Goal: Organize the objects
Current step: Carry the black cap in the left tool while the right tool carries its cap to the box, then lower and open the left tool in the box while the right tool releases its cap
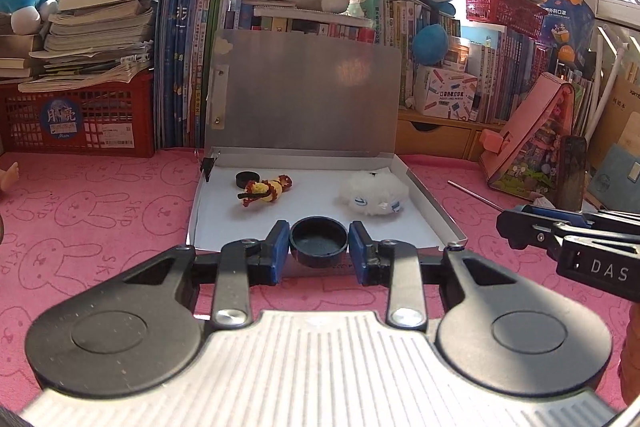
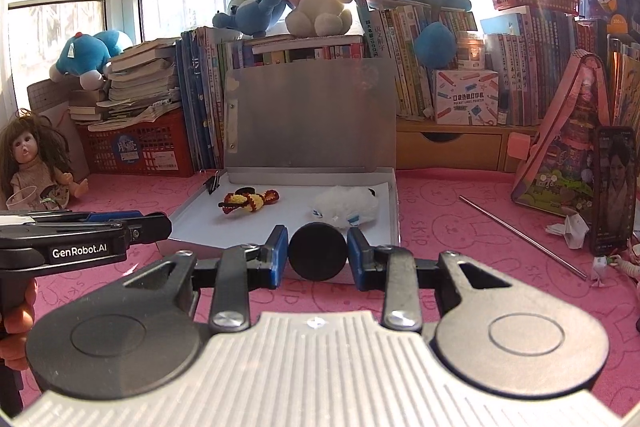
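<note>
An open metal tin (image 1: pixel 430 205) with a raised lid stands on the pink cloth; its wall shows in the right wrist view (image 2: pixel 394 211). Inside lie a small black cap (image 1: pixel 247 179), a yellow and red knitted toy (image 1: pixel 266 190) (image 2: pixel 248 202) and a white fluffy toy (image 1: pixel 374 194) (image 2: pixel 346 206). My left gripper (image 1: pixel 319 251) is shut on a black cap (image 1: pixel 319 241), hollow side up, over the tin's front edge. My right gripper (image 2: pixel 318 253) is shut on a second black cap (image 2: pixel 318 251), flat side towards the camera, also at the tin's front edge.
Books, red crates (image 1: pixel 80 119) and plush toys line the back. A doll (image 2: pixel 34 167) sits at the left. A metal rod (image 2: pixel 524 237), a phone (image 2: pixel 612 191) and a pink box (image 2: pixel 560 155) are at the right. A black binder clip (image 1: pixel 208 167) grips the tin's left corner.
</note>
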`<state>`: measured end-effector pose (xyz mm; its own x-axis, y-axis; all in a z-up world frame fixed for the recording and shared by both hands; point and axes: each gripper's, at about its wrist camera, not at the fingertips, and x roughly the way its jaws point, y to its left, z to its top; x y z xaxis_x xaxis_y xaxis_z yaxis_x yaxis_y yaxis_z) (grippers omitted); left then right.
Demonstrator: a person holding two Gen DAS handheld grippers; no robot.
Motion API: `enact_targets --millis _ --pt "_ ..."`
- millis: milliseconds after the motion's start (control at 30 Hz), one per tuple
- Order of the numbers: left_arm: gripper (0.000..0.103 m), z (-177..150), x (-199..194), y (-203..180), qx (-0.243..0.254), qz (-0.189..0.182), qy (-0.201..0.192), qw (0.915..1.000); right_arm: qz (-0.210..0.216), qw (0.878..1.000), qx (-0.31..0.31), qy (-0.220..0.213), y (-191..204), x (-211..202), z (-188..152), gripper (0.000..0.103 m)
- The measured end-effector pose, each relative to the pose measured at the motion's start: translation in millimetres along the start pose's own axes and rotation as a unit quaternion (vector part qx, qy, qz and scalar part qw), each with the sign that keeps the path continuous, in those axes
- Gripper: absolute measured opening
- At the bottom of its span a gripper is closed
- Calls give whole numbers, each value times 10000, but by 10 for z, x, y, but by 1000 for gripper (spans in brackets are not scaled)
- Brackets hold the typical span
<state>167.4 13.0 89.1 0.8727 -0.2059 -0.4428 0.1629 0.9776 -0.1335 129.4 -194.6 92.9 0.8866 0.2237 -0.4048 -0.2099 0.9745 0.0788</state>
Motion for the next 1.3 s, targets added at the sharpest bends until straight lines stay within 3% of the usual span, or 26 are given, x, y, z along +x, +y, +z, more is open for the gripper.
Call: enact_targets --millis 233,600,1300 --pt "38 222 432 211 -473 -160 378 9980 65 9992 220 340 -140 390 211 36" --pt "38 248 992 496 -695 199 725 9947 111 9873 1255 972 -573 1094 241 36" --pt "38 136 1573 675 -556 549 1028 9916 -55 9770 1400 1607 -681 1809 72 36"
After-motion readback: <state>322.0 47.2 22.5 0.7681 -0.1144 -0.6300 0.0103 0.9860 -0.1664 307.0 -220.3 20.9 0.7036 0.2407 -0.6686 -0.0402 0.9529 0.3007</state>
